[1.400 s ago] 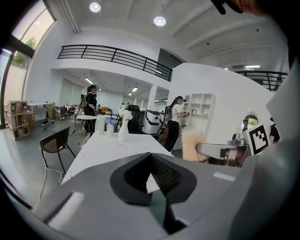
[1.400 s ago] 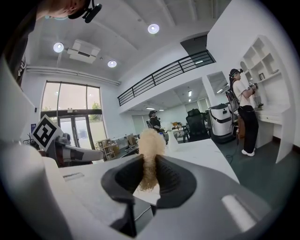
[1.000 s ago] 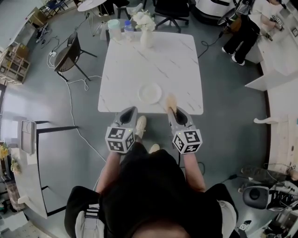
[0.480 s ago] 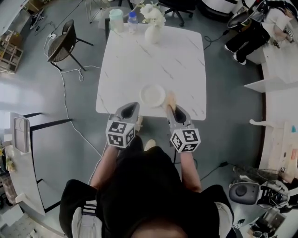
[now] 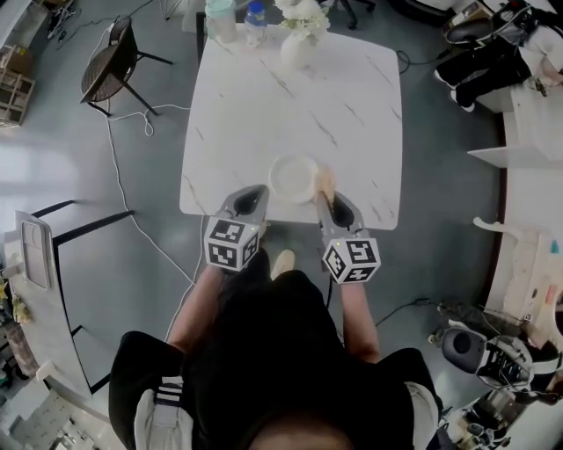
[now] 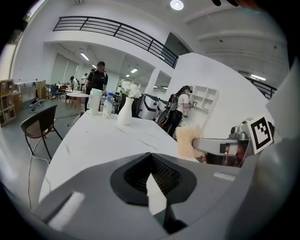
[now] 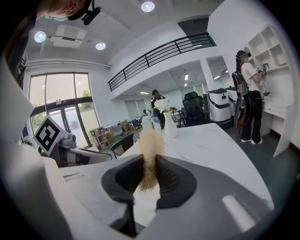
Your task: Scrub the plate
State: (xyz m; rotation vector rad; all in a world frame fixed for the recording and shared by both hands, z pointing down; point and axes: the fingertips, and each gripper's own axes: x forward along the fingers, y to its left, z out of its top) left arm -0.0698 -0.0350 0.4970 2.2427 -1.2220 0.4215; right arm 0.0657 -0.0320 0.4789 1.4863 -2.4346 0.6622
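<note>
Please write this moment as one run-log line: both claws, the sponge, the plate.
left claw: shut, empty | right claw: shut on sponge | plate: on table, near edge | sponge: beside plate, contact unclear

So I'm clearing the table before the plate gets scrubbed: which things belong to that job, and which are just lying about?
For the job:
plate
tan scrubbing pad, clamped in the right claw
left claw, shut and empty

Just lying about:
vase of white flowers
pale cup
water bottle
chair
</note>
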